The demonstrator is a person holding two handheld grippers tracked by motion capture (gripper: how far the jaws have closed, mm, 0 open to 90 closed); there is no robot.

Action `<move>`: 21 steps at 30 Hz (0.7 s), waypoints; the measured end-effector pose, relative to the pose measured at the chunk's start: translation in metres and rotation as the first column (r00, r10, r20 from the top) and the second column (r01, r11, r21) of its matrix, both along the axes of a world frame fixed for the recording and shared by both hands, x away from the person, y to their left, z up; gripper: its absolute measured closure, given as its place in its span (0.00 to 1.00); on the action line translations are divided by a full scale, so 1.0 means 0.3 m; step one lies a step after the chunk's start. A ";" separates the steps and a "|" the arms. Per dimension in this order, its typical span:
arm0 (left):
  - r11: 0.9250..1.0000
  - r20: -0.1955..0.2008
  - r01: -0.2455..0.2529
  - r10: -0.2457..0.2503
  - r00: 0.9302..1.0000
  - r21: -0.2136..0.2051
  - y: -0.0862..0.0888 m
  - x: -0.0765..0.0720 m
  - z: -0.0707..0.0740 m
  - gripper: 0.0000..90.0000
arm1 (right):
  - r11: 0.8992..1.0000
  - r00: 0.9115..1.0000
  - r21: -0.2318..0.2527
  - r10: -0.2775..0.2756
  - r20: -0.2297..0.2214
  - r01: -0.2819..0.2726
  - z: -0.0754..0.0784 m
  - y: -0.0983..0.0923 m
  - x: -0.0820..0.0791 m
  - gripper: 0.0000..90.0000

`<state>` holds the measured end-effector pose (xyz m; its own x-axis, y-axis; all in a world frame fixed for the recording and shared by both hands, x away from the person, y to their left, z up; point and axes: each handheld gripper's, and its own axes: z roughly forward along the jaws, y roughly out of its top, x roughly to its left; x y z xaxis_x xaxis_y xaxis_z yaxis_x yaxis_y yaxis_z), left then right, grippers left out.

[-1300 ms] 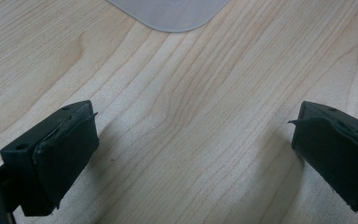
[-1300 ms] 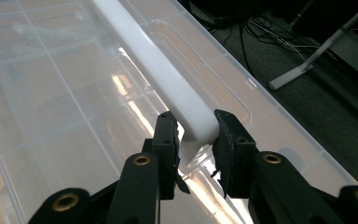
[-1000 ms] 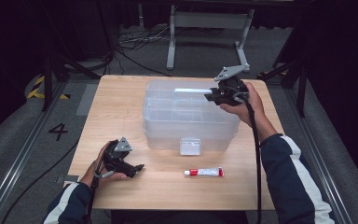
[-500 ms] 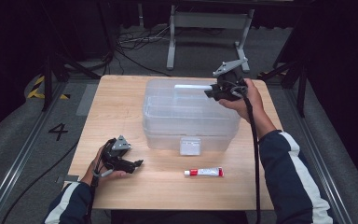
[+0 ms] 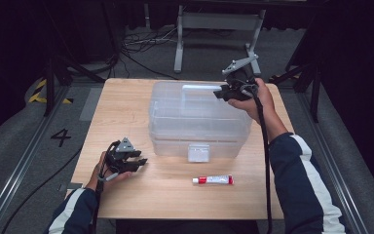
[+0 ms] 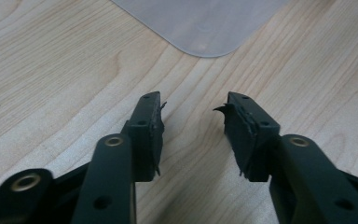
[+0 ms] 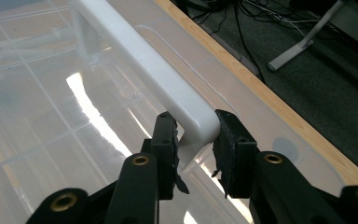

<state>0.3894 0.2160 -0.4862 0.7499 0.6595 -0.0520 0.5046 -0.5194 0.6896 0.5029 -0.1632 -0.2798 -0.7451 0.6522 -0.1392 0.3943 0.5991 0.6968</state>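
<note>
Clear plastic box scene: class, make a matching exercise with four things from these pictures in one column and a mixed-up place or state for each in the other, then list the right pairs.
Things
1. white handle
2. tube
3. left gripper
4. latch

Places or states
A. lying on the table in front of the clear plastic box
B. clamped between the right gripper jaws
C. on the box's front wall
D. nothing between its jaws, low over the wood, jaws just closing

Pairs: 1-B, 2-A, 3-D, 4-C
</note>
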 end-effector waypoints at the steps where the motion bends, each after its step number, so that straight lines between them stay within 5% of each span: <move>1: 1.000 -0.006 0.007 -0.007 1.000 -0.006 0.001 0.001 0.000 0.69 | 1.000 1.000 -0.001 0.000 0.000 0.000 0.001 0.000 0.001 0.79; 12: 0.999 0.012 0.047 -0.047 0.999 0.002 0.001 0.002 -0.002 0.98 | 1.000 1.000 0.015 -0.010 -0.008 0.010 0.004 -0.002 0.012 0.79; 21: 0.998 0.025 0.063 -0.063 0.998 -0.006 -0.009 0.006 0.002 1.00 | 1.000 1.000 0.011 -0.008 -0.015 0.008 0.007 -0.002 0.017 0.79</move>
